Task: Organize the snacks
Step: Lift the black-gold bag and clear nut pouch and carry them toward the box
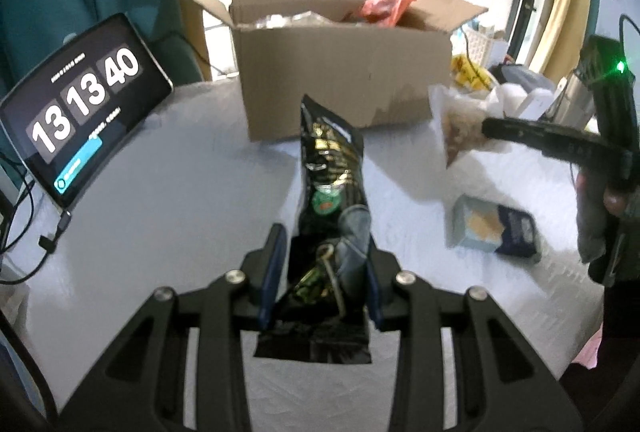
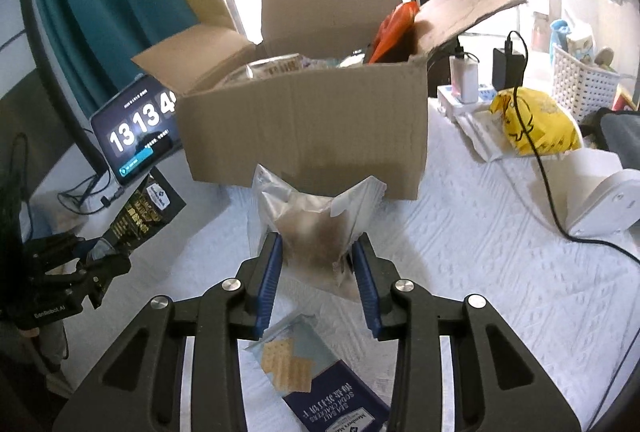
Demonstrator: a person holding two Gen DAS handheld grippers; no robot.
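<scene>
My left gripper (image 1: 324, 272) is shut on a black snack packet (image 1: 332, 176) with gold print, held above the table and pointing toward an open cardboard box (image 1: 344, 76). My right gripper (image 2: 318, 280) is shut on a clear bag of brown snacks (image 2: 316, 220), held in front of the same box (image 2: 304, 128). The box holds several packets, including an orange one (image 2: 394, 28). A blue cracker packet (image 2: 316, 380) lies on the table under the right gripper; it also shows in the left wrist view (image 1: 496, 228). In the right wrist view the left gripper (image 2: 92, 264) with the black packet (image 2: 140, 216) is at the far left.
A tablet showing a clock (image 1: 80, 104) leans at the left of the white table (image 1: 180, 200). A yellow bag (image 2: 532, 124), a white basket (image 2: 588, 80), chargers with a black cable (image 2: 536, 152) and a white device (image 2: 600, 204) crowd the right side.
</scene>
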